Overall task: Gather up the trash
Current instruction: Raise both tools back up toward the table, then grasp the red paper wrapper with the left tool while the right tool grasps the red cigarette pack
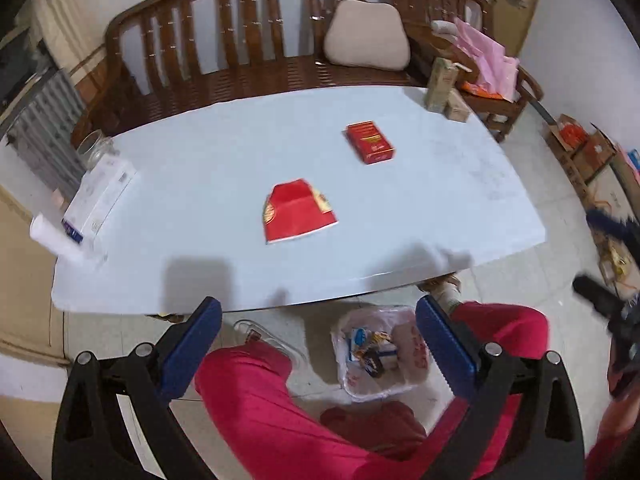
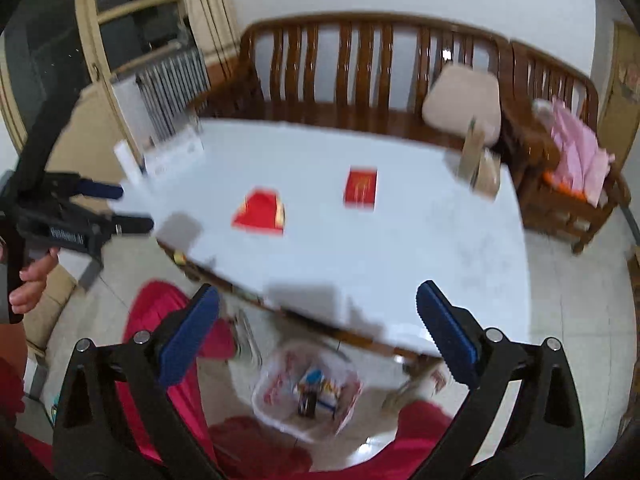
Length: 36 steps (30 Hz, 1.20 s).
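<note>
A flattened red packet [image 1: 298, 211] lies mid-table on the pale blue table [image 1: 200, 160]; it also shows in the right wrist view [image 2: 261, 212]. A red box [image 1: 370, 142] lies farther back, and shows in the right wrist view too [image 2: 361, 188]. A clear plastic trash bag [image 1: 378, 354] with wrappers inside sits on the floor below the table's near edge, between the person's red-trousered legs; it also shows in the right wrist view [image 2: 310, 390]. My left gripper [image 1: 318, 332] is open and empty above the bag. My right gripper [image 2: 318, 328] is open and empty, above the table's near edge.
A white box [image 1: 100, 196], a white roll [image 1: 60, 240] and a glass jar [image 1: 94, 148] stand at the table's left edge. Cartons [image 1: 444, 88] stand at the far right corner. A wooden bench [image 1: 260, 60] with a cushion [image 1: 366, 36] is behind. Boxes [image 1: 580, 152] clutter the floor at right.
</note>
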### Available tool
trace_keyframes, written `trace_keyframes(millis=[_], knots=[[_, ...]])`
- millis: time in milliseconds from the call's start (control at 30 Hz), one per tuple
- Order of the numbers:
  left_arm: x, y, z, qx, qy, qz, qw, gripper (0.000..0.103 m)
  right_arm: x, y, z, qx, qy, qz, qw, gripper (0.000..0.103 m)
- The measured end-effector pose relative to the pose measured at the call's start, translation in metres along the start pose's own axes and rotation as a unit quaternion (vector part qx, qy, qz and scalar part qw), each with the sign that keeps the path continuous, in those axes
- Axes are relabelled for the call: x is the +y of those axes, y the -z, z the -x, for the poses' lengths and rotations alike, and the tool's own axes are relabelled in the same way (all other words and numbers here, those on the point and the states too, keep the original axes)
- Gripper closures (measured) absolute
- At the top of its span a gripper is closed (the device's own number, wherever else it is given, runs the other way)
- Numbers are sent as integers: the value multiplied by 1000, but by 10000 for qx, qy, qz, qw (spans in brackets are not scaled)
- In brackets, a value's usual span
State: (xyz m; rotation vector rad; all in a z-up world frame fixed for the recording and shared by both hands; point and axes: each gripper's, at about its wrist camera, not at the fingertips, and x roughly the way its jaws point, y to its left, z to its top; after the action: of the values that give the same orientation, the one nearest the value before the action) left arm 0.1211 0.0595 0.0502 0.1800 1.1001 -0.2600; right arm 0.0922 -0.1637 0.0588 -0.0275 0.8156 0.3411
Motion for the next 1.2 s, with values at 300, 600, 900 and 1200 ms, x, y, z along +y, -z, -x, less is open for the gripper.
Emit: trace_keyframes(millis=[300, 600, 900, 1200], knots=[[-3, -43, 13, 173, -56, -242, 9995, 8, -24, -80, 27, -501, -122, -157, 9985, 7], [-7, -83, -16, 332, 53, -391, 9987, 8, -39, -120, -2, -490, -86, -129, 9987, 7], [-4, -102, -67, 730, 99, -376, 9966, 8, -39, -136, -53, -82, -96, -17, 9999, 7], [12, -111, -118, 1023, 129, -155, 9945, 8, -43, -145, -110, 304, -101, 31, 9995, 7]])
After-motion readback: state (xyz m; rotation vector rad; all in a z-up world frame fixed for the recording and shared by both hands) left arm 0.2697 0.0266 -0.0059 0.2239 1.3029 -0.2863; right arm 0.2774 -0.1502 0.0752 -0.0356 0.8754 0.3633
